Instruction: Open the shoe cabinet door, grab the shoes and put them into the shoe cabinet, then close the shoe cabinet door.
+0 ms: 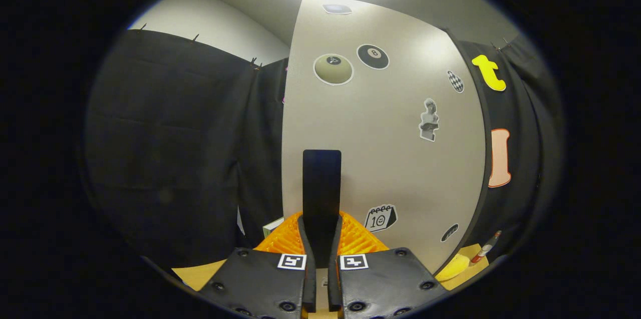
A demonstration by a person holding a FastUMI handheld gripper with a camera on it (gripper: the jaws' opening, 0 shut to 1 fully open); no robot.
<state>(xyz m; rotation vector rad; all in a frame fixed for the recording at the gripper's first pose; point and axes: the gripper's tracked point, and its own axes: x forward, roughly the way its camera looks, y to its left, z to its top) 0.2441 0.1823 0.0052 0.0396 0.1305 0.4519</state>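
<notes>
While my tongs (321, 239) pinch the black door handle (321, 194), the risk is a slip.

Both fingers sit nearly closed on the upright handle of the shoe cabinet door (380, 148), a pale panel dotted with stickers, standing just beyond my fingertips. If I swing along the wrong arc, the narrow handle may slide out of my grip. The door's right edge stands near the marker (485, 249) on the worktop (200, 274), so it could get knocked.

The gripper (321, 239) hides the handle's (321, 184) lower end and the door's (380, 158) bottom edge. Beyond it, a green box (272, 226) peeks out, mostly hidden. Sticker details are too small to tell.
</notes>
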